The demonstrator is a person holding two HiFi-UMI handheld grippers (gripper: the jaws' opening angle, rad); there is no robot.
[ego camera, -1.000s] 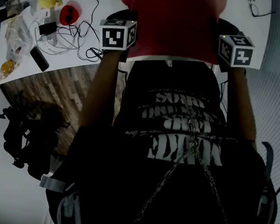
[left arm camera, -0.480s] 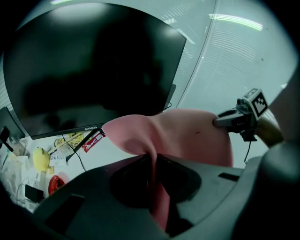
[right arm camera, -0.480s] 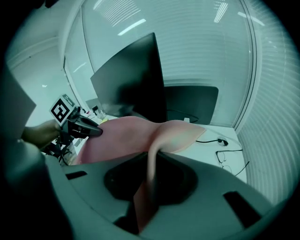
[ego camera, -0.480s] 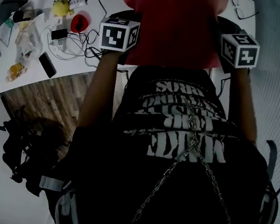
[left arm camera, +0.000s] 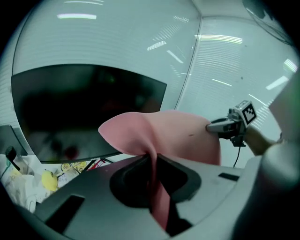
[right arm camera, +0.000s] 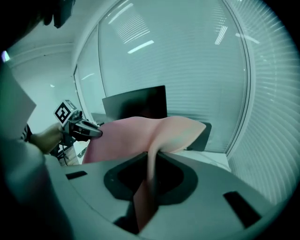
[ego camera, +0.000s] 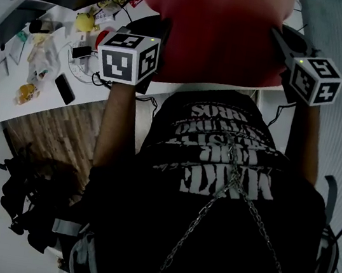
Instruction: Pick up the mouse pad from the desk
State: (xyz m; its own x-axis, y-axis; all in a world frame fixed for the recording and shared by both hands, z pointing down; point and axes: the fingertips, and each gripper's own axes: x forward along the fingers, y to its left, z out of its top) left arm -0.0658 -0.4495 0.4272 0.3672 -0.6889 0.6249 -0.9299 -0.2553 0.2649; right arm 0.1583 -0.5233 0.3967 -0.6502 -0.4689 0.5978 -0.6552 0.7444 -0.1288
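Observation:
The pink mouse pad (ego camera: 213, 30) hangs in the air above the white desk (ego camera: 10, 97), stretched between both grippers. My left gripper (left arm camera: 153, 160) is shut on the pad's left edge, and the soft sheet (left arm camera: 180, 136) folds up out of its jaws. My right gripper (right arm camera: 153, 161) is shut on the opposite edge of the pad (right arm camera: 136, 131). In the head view the left marker cube (ego camera: 127, 58) and the right marker cube (ego camera: 315, 78) flank the pad. Each gripper shows in the other's view: the right gripper (left arm camera: 220, 126) and the left gripper (right arm camera: 86, 131).
On the desk's left part lie tangled cables (ego camera: 82, 67), a yellow object (ego camera: 84, 22), a black phone (ego camera: 64, 89) and small clutter. A dark monitor (left arm camera: 89, 112) stands behind. Wood floor (ego camera: 55, 134) and a black bag (ego camera: 26, 200) lie below left.
Both grippers have risen together with the pad pinched between them. The pad now sits higher and nearer the head camera, off the desk.

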